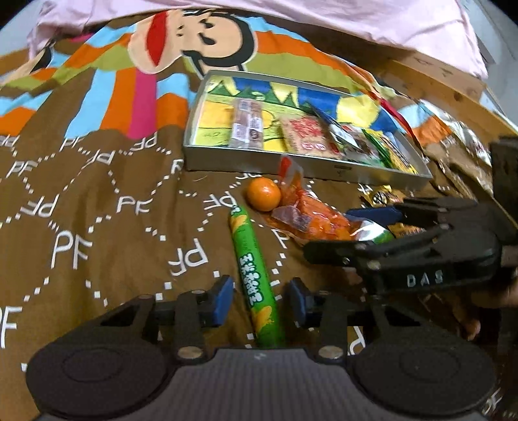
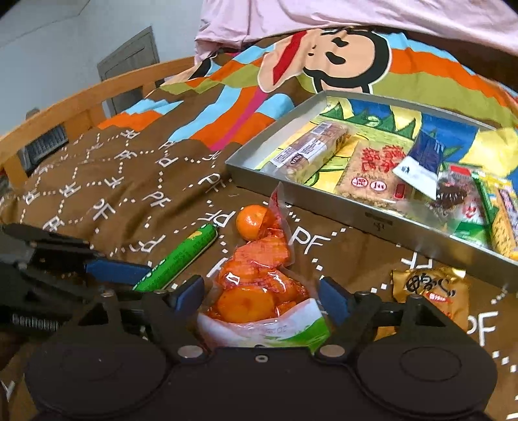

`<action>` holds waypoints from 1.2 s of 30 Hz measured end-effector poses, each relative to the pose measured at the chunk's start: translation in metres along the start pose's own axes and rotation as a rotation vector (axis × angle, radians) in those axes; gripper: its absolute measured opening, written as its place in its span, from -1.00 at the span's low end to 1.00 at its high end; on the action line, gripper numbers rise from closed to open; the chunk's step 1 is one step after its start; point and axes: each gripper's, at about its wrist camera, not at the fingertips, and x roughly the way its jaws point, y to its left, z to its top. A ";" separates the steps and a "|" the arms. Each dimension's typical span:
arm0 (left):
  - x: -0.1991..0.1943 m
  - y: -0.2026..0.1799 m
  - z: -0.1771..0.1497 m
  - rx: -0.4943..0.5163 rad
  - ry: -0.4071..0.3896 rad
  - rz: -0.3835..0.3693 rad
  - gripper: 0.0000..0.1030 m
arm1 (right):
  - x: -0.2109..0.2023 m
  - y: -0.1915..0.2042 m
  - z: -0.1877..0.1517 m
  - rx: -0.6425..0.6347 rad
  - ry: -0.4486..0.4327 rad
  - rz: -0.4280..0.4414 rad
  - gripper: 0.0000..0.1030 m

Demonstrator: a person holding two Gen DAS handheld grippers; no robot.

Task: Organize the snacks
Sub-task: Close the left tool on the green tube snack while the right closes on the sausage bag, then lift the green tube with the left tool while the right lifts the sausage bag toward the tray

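A green corn-print snack stick [image 1: 255,268] lies on the brown bedspread. My left gripper [image 1: 259,302] straddles its near end, and a thin strip of cloth shows between each blue pad and the stick. An orange snack packet [image 2: 259,281] with a white-green end lies between the fingers of my right gripper [image 2: 262,293], whose pads stand close beside it without visibly pressing. A small orange [image 2: 249,221] rests just beyond the packet. The metal tray [image 2: 323,200] holds several wrapped snacks. A gold packet [image 2: 427,291] lies in front of the tray.
A wooden bed rail [image 2: 81,107] runs along the left and a pink blanket [image 1: 291,19] lies at the back. More loose packets [image 1: 459,145] sit right of the tray [image 1: 259,162]. The two grippers work side by side, close together.
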 end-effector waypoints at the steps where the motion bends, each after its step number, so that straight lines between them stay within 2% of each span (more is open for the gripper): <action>1: 0.000 0.002 0.001 -0.019 0.003 -0.002 -0.25 | -0.001 0.002 0.000 -0.014 -0.001 -0.002 0.50; 5: 0.003 0.007 0.003 -0.075 0.019 -0.002 -0.28 | 0.002 0.007 -0.002 -0.052 -0.003 -0.016 0.54; 12: 0.007 0.006 0.004 -0.054 0.036 0.012 -0.31 | 0.008 0.006 -0.007 -0.071 0.003 -0.019 0.61; 16: 0.006 0.004 0.004 -0.025 0.040 0.018 -0.38 | 0.005 0.012 -0.007 -0.123 -0.008 -0.032 0.41; 20: 0.003 0.001 0.004 -0.035 0.062 0.022 -0.56 | -0.002 0.018 -0.006 -0.135 0.016 -0.045 0.35; 23: 0.000 -0.001 0.006 -0.075 0.102 0.025 -0.58 | -0.014 0.022 -0.008 -0.116 0.055 -0.051 0.32; 29: 0.002 -0.006 0.008 -0.084 0.135 0.052 -0.57 | -0.023 0.032 -0.019 -0.163 0.089 -0.064 0.45; 32: 0.005 -0.004 0.009 -0.106 0.141 0.054 -0.52 | -0.018 0.032 -0.022 -0.169 0.093 -0.050 0.61; 36: 0.008 0.001 0.010 -0.131 0.155 0.044 -0.52 | -0.013 0.037 -0.024 -0.196 0.088 -0.066 0.55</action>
